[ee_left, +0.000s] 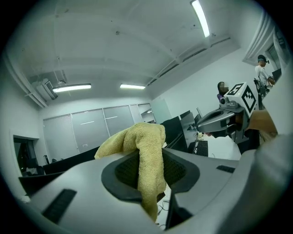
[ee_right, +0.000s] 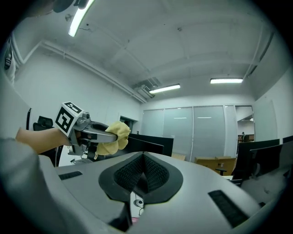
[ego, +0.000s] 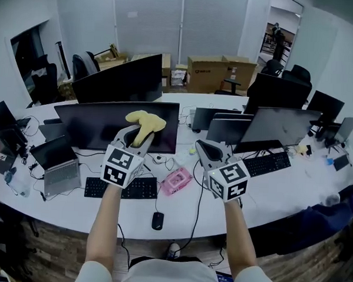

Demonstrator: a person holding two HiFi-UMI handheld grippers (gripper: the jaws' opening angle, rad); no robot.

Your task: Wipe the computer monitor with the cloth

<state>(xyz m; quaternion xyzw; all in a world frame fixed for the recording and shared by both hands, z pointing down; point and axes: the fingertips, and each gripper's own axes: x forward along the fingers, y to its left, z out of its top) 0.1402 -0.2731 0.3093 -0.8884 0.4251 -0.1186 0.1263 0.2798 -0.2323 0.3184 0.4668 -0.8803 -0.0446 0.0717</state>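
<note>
A yellow cloth [ego: 145, 123] is clamped in my left gripper [ego: 131, 142], which is raised in front of the dark computer monitor [ego: 95, 125] on the desk. The left gripper view shows the cloth [ee_left: 143, 157] bunched between the jaws and hanging down over them. My right gripper [ego: 206, 152] is held up beside it to the right, jaws shut with nothing between them. From the right gripper view, the left gripper [ee_right: 94, 132] with the cloth [ee_right: 112, 136] appears at the left.
On the curved white desk [ego: 280, 196] lie a black keyboard [ego: 122, 189], a mouse [ego: 157, 220], a pink object [ego: 176, 180], a laptop [ego: 58, 164] and a second keyboard [ego: 268, 163]. More monitors [ego: 278, 128] stand right and behind. Cardboard boxes [ego: 220, 71] sit at the back wall.
</note>
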